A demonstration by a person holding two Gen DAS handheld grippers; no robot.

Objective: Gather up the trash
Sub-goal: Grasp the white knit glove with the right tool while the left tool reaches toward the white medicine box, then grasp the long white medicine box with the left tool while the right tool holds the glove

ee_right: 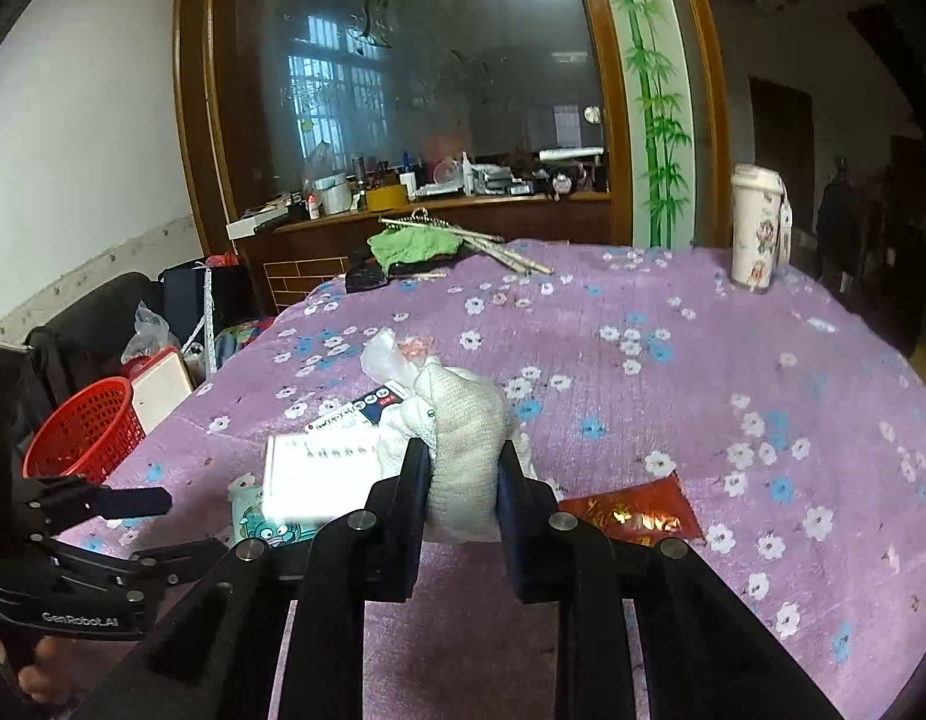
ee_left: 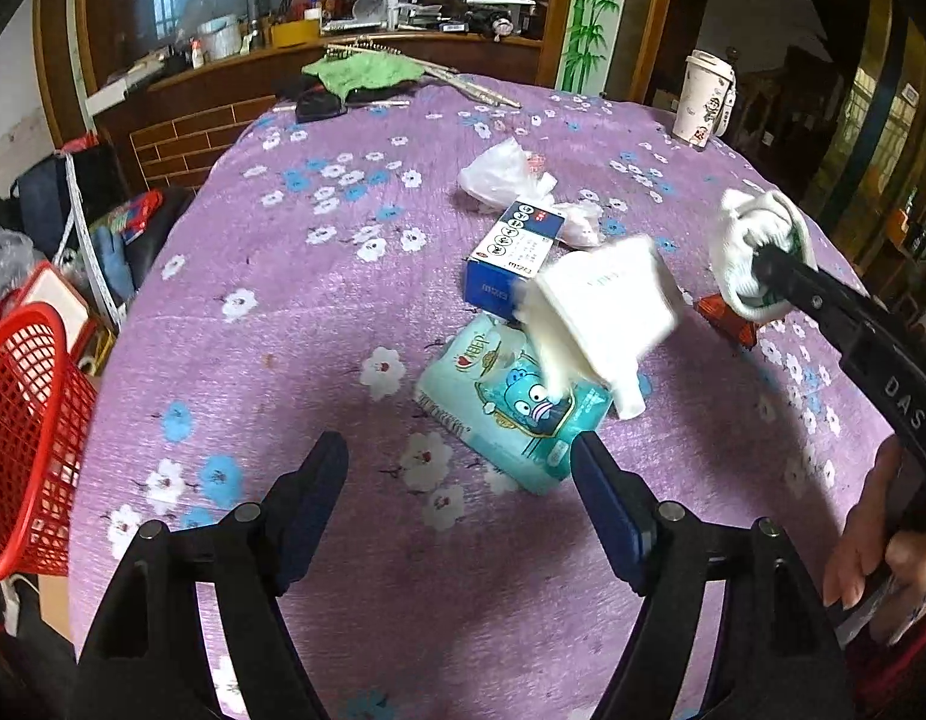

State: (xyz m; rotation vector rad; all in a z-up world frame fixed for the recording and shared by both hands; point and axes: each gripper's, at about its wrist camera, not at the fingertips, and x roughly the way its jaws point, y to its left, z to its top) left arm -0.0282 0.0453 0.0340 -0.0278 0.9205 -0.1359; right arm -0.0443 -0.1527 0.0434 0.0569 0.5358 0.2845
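A red mesh basket (ee_left: 27, 432) stands off the left edge of the worktop (ee_left: 318, 312), which wears a purple flowered cloth. The left tongs (ee_left: 459, 465) hang open over the cloth, nothing between the fingers, just short of a teal tissue pack (ee_left: 505, 414). A blurred white carton (ee_left: 607, 312) overlaps that pack and a blue box (ee_left: 511, 252); behind them lies a crumpled plastic bag (ee_left: 499, 171). Further right, the right tongs (ee_right: 464, 459) are clamped on a wad of white cloth (ee_right: 463, 438), with a red packet (ee_right: 634, 510) just beside it. A lidded paper cup (ee_left: 703, 97) stands at the far right edge.
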